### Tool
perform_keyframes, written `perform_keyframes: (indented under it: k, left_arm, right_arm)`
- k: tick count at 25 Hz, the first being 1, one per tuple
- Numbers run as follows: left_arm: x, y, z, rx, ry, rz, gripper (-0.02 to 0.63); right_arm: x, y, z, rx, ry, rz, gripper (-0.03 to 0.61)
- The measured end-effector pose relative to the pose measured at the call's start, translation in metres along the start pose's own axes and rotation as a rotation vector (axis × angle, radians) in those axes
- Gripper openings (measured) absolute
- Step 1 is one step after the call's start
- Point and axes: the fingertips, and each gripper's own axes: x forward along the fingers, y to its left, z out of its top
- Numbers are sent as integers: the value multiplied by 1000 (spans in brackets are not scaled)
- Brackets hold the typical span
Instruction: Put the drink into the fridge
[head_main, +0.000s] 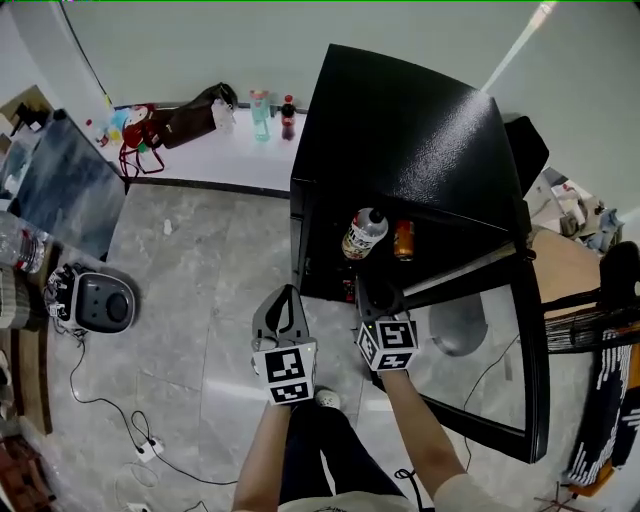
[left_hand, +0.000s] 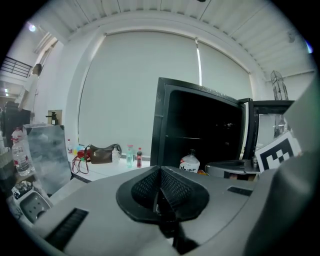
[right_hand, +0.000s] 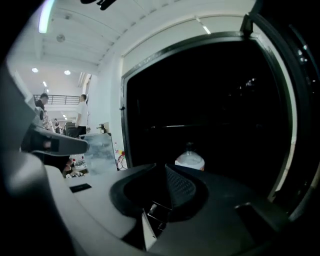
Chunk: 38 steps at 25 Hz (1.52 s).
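Left tool (head_main: 284, 298), right tool (head_main: 373, 294) clenched, empty; clear plastic drink bottle (head_main: 363, 233) stands in black fridge (head_main: 410, 130); I reckon only glass door (head_main: 475, 375) needs shutting.

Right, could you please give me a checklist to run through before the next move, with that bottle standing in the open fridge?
1. Drink in place: ok. The bottle stands on a shelf inside the fridge.
2. Left gripper free: ok. Its jaws are together with nothing between them.
3. Right gripper free: ok. Its jaws are together and it holds nothing, just in front of the fridge opening.
4. Fridge closed: not ok. The door is swung wide open to the right.
5. Contents clear of the door: cannot tell. The bottle and the orange can stand near the shelf's front edge.
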Motion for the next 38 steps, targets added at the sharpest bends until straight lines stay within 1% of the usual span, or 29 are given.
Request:
perform_keyframes:
  k: [6,13,16,17,24,31,38]
  left_arm:
    - [-20,-4,31,6,-37,4,5]
    - [-51,-7,60,8,-48,12,5]
    - [-65,-9,75,7,-60,9,5]
    - [-70,-11,81,8,-68,7,5]
    - [-102,-12,118,9,-125,12,5]
    - [-128,-14,149,19,-177,18,5]
    - [-147,-16,164,29,-210,22,5]
  right_arm:
    - [-38,14,45,14,-45,-8,46]
    - [-90,19,88,90,-86,-39,46]
    - [-109,19,103,89,-99,-55,43]
    - [-114,19,108,87,-106,-63,-3]
    - [-146,24,146,66,-159,-70,-3]
    - [-172,22,171,72,-203,-77,-3]
    - [-190,22,184,60,-233,-81,-3]
